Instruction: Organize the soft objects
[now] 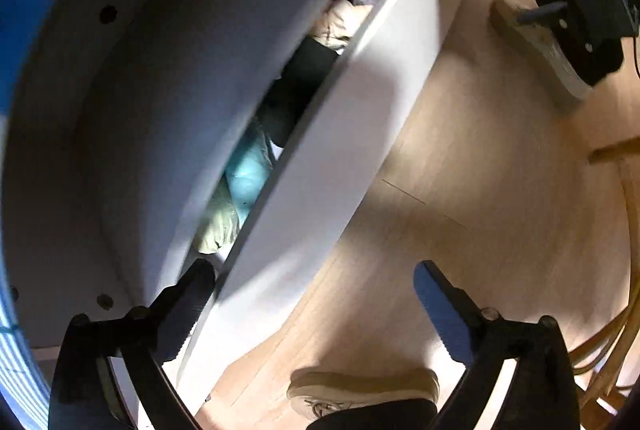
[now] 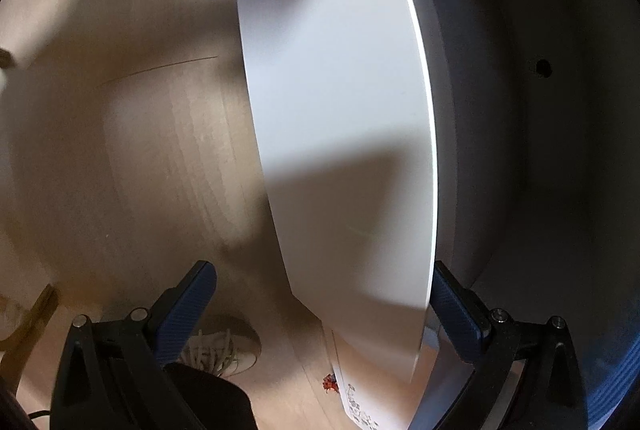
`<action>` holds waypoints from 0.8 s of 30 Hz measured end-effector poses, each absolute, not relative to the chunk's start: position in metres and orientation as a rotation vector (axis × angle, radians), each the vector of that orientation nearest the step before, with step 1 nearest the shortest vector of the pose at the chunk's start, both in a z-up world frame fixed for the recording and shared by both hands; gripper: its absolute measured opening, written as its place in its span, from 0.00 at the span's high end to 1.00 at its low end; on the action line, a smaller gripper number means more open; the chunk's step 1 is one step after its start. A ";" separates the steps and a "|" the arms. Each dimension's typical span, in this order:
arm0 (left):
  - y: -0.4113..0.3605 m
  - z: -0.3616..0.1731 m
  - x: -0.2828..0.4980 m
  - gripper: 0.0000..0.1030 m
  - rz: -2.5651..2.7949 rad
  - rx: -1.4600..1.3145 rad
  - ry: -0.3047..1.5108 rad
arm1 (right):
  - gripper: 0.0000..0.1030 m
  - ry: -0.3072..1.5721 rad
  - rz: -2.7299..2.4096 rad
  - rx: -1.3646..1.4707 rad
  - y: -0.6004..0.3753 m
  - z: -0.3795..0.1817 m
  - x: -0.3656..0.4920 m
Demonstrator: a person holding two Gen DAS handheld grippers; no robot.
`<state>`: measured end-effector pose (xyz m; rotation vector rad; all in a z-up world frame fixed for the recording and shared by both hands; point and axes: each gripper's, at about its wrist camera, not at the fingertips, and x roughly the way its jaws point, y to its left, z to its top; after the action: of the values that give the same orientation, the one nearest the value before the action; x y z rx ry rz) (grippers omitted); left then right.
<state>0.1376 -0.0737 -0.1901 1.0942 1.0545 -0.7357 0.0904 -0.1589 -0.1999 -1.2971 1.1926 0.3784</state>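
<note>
A: Left wrist view, item one?
B: Soft objects [image 1: 256, 166], bundled cloth in pale green, light blue, black, cream and lilac, lay in a row inside a nearly shut white drawer. The row's long axis ran diagonally, lower left to upper right, following the drawer front [image 1: 340, 134].
A: Gripper?
B: The left gripper [image 1: 316, 314] had its fingers [image 1: 440, 314] spread wide, straddling the drawer front's lower edge and gripping nothing; whether the left pad touched the panel was unclear.
A: Surroundings?
B: Light wood floor [image 1: 460, 158], a beige shoe [image 1: 360, 390] at the bottom, another shoe [image 1: 552, 50] at upper right, white cabinet body [image 1: 140, 90] on the left.
A: Right wrist view?
B: The soft objects were hidden. The drawer front [image 2: 340, 110] stood as a tall white panel running top to bottom. The right gripper [image 2: 324, 310] was spread, the panel's lower corner between its fingers [image 2: 188, 310], the right pad just beside the edge. Wood floor [image 2: 140, 150], a laced shoe [image 2: 224, 350].
</note>
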 end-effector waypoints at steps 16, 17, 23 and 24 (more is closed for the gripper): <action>-0.071 -0.167 0.072 0.01 -0.802 1.193 1.145 | 0.00 1.293 0.492 -1.323 -0.141 -0.188 0.020; -0.071 -0.166 0.069 0.01 -0.801 1.191 1.150 | 0.00 1.298 0.500 -1.320 -0.141 -0.187 0.018; -0.072 -0.149 0.067 0.01 -0.809 1.140 1.210 | 0.00 1.338 0.567 -1.279 -0.137 -0.176 0.003; -0.071 -0.147 0.067 0.01 -0.813 1.134 1.218 | 0.00 1.345 0.581 -1.264 -0.137 -0.174 0.000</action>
<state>0.0668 -0.0706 -0.1467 1.1344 1.2179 -0.8131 -0.0002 -0.1371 -0.1743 -1.2645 1.3452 0.5814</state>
